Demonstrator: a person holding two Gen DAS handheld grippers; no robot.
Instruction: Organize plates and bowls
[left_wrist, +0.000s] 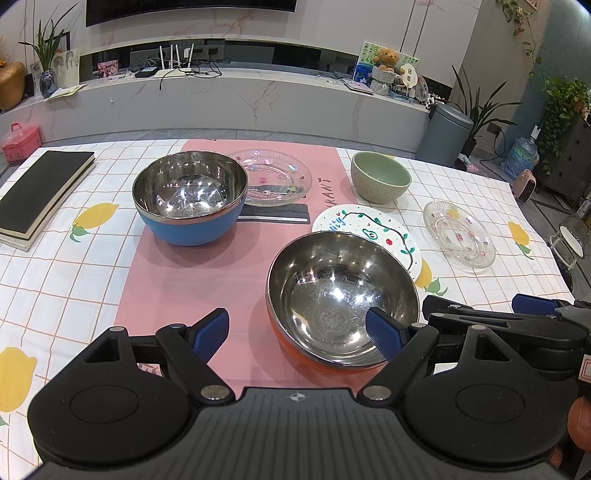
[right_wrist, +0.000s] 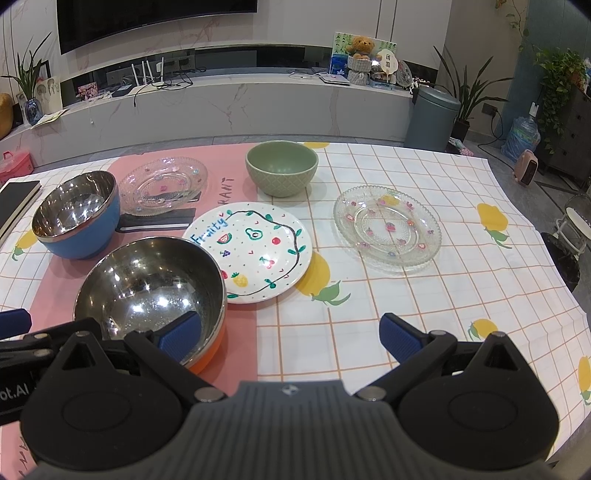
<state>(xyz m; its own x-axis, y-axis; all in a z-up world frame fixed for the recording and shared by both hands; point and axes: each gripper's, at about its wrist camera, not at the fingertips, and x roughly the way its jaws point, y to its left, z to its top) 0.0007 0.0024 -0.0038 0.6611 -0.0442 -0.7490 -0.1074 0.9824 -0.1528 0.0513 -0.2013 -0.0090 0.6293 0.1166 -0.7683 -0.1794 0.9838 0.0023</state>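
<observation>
Left gripper (left_wrist: 297, 334) hangs wide apart, nothing held, low over pink mat; right gripper (right_wrist: 291, 338) likewise wide and bare beside it. Nearest: orange steel bowl (right_wrist: 147, 280), its rim overlapping the fruit-painted plate (right_wrist: 258, 251). Further out: blue steel bowl (left_wrist: 189, 197), glass plate (left_wrist: 275, 177) propped on a dark notebook (left_wrist: 275, 214), green bowl (right_wrist: 281, 168), second glass plate (right_wrist: 388, 229) alone. Judgement: nothing stacked; sorting barely begun, all pieces left.

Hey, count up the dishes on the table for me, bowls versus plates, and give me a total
Bowls: 3 – blue steel bowl, orange steel bowl, green bowl
Plates: 3 – painted fruit plate, glass plate on the pink mat, glass plate on the right
Total: 6
</observation>
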